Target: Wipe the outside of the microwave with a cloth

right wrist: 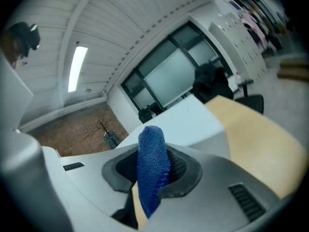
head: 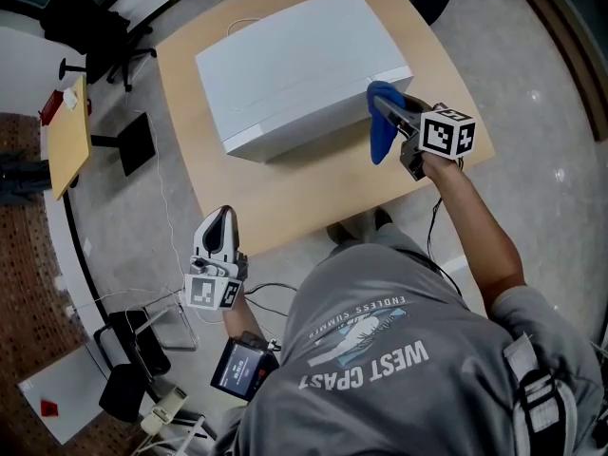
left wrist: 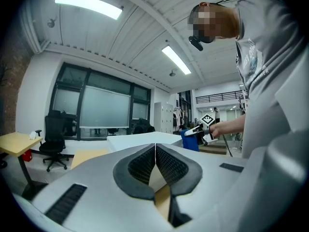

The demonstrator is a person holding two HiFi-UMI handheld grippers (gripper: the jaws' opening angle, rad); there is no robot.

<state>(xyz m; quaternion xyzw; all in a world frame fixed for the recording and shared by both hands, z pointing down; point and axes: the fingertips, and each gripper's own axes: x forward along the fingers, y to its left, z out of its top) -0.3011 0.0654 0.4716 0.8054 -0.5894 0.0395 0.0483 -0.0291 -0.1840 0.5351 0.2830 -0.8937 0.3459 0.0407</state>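
One white microwave (head: 294,65) on desk (head: 275,207). Right tongs (head: 376,99) clamped on blue cloth (head: 382,137), just beside its near corner; left tongs (head: 221,217) together, empty, by desk edge.

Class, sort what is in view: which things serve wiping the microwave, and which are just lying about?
For the job: white box-shaped microwave; blue knitted cloth, clamped in the right gripper; light wooden table beneath.
Lying about: black office chair; small yellow-topped side table; shut, empty left gripper.
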